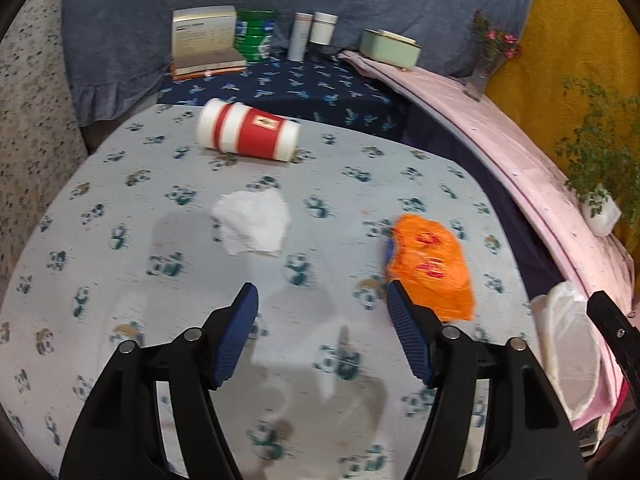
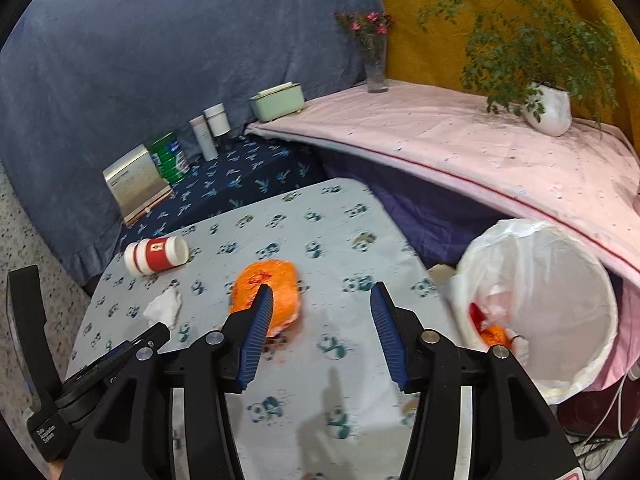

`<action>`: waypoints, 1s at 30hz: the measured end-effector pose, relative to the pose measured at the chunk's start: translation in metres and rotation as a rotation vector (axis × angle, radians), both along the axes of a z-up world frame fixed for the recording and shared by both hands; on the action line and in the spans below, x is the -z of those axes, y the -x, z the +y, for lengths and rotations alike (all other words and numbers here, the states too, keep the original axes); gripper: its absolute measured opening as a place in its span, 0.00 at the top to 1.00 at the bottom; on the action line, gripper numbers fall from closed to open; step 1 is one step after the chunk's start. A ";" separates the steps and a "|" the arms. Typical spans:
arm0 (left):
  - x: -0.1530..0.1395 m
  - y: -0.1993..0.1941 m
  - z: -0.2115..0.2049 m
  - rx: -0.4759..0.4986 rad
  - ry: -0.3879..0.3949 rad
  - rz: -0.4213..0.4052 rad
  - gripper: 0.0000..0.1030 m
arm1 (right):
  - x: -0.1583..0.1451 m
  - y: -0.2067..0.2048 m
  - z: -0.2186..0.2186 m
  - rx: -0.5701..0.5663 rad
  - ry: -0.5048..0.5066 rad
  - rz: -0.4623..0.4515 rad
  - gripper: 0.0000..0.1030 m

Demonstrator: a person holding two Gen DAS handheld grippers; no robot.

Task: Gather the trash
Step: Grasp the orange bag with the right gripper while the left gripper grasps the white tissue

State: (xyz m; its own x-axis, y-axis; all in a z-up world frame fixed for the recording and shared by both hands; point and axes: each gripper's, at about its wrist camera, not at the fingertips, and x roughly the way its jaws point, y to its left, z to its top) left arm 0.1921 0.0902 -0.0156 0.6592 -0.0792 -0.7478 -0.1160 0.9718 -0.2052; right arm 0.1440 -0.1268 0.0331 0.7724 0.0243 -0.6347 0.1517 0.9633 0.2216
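Both hand-held grippers are hanging open and empty over the panda-print tabletop (image 1: 120,184): we are holding the left hand-held gripper (image 1: 322,300) low in the middle of its view and the right hand-held gripper (image 2: 322,300) likewise in its own, jaws spread wide with nothing between them.

Some trash is already lying in the white-lined bin (image 2: 536,304) at the right of the right wrist view; we are seeing an orange scrap and something red at its bottom.

Three pieces are waiting on the tabletop. An orange crumpled wrapper (image 1: 430,266) is sitting just beyond the left gripper's right finger, right of centre. A white crumpled tissue (image 1: 252,226) is lying in the middle of the frame, and a red-and-white paper cup (image 1: 248,134) is lying on its side above it, toward the far edge.

We are judging the task as partly done, with these three left to collect; the wrapper looks nearest.
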 end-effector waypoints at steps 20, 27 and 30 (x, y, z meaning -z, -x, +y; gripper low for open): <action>0.050 -0.073 0.057 -0.065 -0.106 0.102 0.12 | 0.075 -0.089 0.058 -0.065 0.008 0.178 0.29; 0.069 -0.095 0.053 -0.051 -0.094 0.150 0.15 | 0.103 -0.109 0.061 -0.068 0.028 0.245 0.26; 0.069 -0.096 0.046 -0.023 -0.126 0.137 0.36 | 0.110 -0.111 0.062 -0.066 0.027 0.256 0.26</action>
